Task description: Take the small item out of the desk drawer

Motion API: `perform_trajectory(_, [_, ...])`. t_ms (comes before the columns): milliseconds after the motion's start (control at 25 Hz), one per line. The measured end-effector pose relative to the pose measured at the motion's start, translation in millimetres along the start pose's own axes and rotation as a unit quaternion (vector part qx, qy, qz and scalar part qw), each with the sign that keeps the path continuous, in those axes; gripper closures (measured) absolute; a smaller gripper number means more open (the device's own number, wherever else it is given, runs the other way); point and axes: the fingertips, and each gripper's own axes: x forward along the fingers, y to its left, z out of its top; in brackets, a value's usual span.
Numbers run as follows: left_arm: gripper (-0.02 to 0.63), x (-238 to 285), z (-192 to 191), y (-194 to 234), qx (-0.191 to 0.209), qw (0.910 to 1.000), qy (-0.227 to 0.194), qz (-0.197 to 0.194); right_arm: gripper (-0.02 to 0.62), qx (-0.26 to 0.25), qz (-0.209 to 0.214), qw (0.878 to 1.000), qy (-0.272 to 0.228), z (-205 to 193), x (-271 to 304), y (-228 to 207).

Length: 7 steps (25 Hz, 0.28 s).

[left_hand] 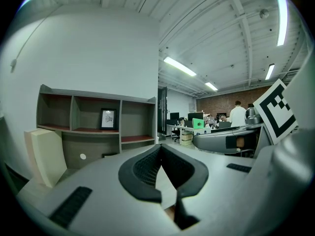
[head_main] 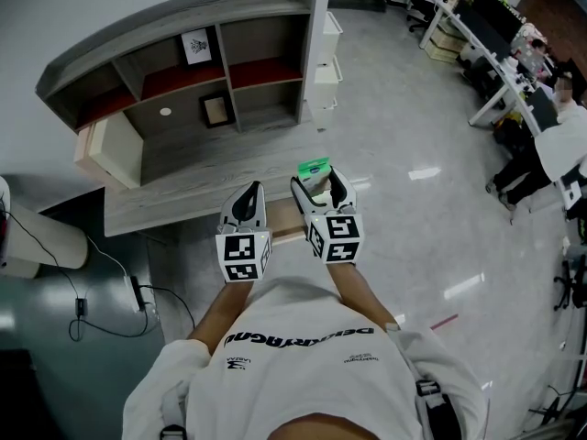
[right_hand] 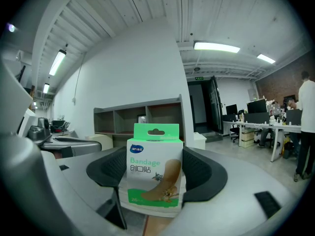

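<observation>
Right gripper (right_hand: pixel 156 181) pinches the bandage box (right_hand: pixel 153 168) upright above the desk (head_main: pixel 183 191) front edge, near its right corner; open floor (head_main: pixel 413 136) lies to the right. Left gripper (left_hand: pixel 162 154) sits just beside it, jaws pressed together, nothing between them.

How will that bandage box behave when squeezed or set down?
Probably light and a bit crushable: the bandage box looks like thin printed card, held upright in the right gripper. Its flat, narrow shape suggests it could tip if stood on end.

White short-sleeved T-shirt (head_main: pixel 303 356), dark lettering, bottom centre; grey left gripper (head_main: pixel 250 189) and right gripper (head_main: pixel 318 181) carry black-and-white marker cubes (head_main: pixel 243 257).
</observation>
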Motion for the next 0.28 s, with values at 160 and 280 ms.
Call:
perform_trajectory(160, [0.590, 1.4, -2.6, 2.6, -0.001, 1.0000, 0.000, 0.000, 0.221, 0.001, 0.000, 1.000, 0.000, -2.3, 2.5, -0.1])
perform_trajectory(280, [0.591, 2.1, -4.4, 4.3, -0.002, 1.0000, 0.000, 0.001, 0.221, 0.001, 0.001, 1.000, 0.000, -3.6, 3.5, 0.7])
